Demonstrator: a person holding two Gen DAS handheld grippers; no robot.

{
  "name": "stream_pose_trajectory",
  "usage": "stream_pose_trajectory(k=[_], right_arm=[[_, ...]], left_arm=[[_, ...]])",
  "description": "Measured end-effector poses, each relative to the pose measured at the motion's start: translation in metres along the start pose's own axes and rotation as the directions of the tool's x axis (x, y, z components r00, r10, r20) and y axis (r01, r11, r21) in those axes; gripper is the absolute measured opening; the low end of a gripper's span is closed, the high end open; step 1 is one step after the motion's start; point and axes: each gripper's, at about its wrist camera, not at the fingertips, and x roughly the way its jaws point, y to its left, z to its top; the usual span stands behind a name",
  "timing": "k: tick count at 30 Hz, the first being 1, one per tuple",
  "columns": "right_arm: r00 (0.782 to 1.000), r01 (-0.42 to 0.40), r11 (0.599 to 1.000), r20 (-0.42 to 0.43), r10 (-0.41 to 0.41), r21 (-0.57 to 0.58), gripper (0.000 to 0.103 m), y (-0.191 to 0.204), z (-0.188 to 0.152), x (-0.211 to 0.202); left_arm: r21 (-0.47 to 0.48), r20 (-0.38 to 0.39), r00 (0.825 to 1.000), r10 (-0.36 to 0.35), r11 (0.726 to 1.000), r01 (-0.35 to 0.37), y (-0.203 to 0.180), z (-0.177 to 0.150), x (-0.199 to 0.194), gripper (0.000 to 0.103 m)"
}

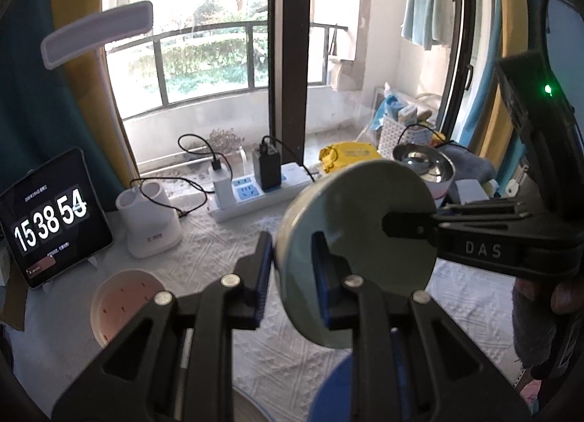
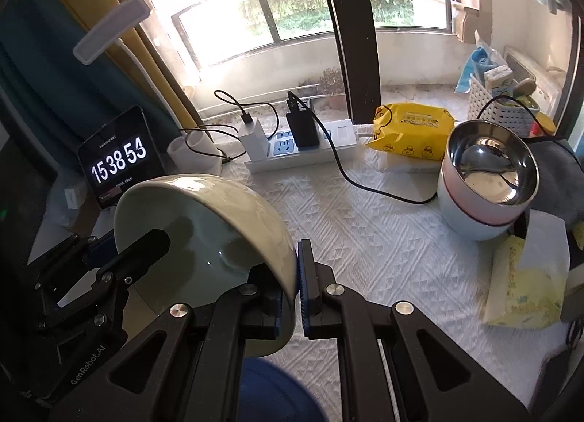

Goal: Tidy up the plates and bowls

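1. writing that reads: the tablet clock (image 1: 51, 217) at the table's far left corner shows "15 38 54"; one gripper body carries "das" in the left wrist view, the other "genrobot.ai" in the right wrist view. the print on the yellow wipes pack (image 2: 412, 131) is too small to read.
2. count: one pale green bowl (image 2: 204, 239) in the air, one pink bowl (image 1: 122, 301) on the white tablecloth (image 2: 365, 239) near the left edge, one steel-lined bowl (image 2: 489, 181) with a spoon in it towards the far right, sitting in what looks like a second bowl. a blue rounded thing (image 2: 277, 392) shows at the near edge; what it is i cannot tell.
3. two grippers, both on the green bowl, which is tipped on its side above the table.
4. the left gripper (image 1: 292, 272) is narrowly parted, its pads pinching the bowl's rim, one inside and one outside.
5. the right gripper (image 2: 292, 294) is squeezed tight on the opposite rim, wall between its blue pads.
6. along the far edge: one white power strip (image 2: 303, 155) with two chargers plugged in, one white holder (image 1: 149, 221), one white lamp (image 1: 96, 33).
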Motion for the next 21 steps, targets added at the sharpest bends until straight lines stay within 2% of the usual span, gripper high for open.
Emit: stream_pose_trajectory(k=[21], right_arm=[[1.000,0.022,0.999,0.019,-0.023,0.035,0.008,0.010,-0.049,-0.043]], left_arm=[[0.016,0.000,0.999,-0.037,0.999,0.037,-0.022,-0.030,-0.044,0.022]])
